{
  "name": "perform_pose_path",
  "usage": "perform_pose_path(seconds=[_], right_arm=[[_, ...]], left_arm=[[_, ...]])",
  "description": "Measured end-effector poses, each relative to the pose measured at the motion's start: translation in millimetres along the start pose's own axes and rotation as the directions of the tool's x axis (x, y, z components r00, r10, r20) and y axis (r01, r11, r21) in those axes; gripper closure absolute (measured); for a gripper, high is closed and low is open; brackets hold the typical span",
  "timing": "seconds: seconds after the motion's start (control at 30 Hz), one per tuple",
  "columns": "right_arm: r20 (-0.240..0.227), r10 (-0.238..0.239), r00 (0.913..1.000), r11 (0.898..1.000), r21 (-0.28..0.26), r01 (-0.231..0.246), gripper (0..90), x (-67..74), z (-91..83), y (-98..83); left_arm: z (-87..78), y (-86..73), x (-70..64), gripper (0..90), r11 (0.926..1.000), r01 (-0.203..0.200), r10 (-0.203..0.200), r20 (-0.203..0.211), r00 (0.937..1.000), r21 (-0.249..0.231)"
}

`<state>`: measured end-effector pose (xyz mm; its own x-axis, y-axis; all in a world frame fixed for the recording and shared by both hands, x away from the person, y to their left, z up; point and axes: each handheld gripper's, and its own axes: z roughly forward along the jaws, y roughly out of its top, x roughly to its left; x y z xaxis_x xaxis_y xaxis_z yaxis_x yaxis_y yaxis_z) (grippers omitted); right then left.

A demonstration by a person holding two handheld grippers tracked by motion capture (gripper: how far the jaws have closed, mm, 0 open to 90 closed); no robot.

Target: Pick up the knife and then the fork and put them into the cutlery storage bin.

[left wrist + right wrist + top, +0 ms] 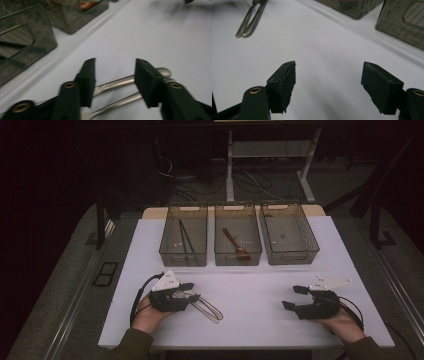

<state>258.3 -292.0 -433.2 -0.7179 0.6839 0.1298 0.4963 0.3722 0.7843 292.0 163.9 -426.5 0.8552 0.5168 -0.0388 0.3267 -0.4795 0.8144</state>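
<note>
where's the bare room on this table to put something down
The widest free patch of the white table lies between the tongs at the left gripper and the right gripper. The far edge is crowded by three bins.

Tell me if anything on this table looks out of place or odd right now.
One thing: the metal tongs lie loose on the white table by the left gripper, while the other utensils sit in bins: a dark pair in the left bin and a red spoon in the middle bin. Nothing looks spilled or damaged.
</note>
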Motion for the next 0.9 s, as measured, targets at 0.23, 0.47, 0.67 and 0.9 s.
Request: perform_pose_path(seconds=[0.23, 0.47, 0.67, 0.9], right_arm=[[-0.005, 0.001, 1.0, 1.0, 0.0, -0.001, 26.8, 1.2, -0.1, -2.2], [0.001, 0.003, 1.0, 1.0, -0.003, -0.003, 26.9, -0.3, -0.5, -2.7], [-0.004, -0.001, 1.0, 1.0, -0.001, 0.001, 26.9, 0.2, -0.6, -2.8], [-0.001, -0.001, 1.0, 1.0, 0.002, 0.001, 26.9, -0.5, -0.7, -3.2]], left_arm=[[9.2, -8.4, 15.1, 88.6, 0.9916, -0.02, 0.019, 0.014, 0.9997, 0.128], [15.1, -10.7, 11.6, 88.7, 0.9781, -0.06, 0.06, 0.005, 0.9982, 0.199], [12.7, -10.1, 10.0, 88.9, 0.9691, -0.078, 0.08, 0.002, 0.9968, 0.234], [-0.6, -16.6, 5.1, 88.8, 0.9634, -0.077, 0.07, 0.035, 0.9969, 0.257]])
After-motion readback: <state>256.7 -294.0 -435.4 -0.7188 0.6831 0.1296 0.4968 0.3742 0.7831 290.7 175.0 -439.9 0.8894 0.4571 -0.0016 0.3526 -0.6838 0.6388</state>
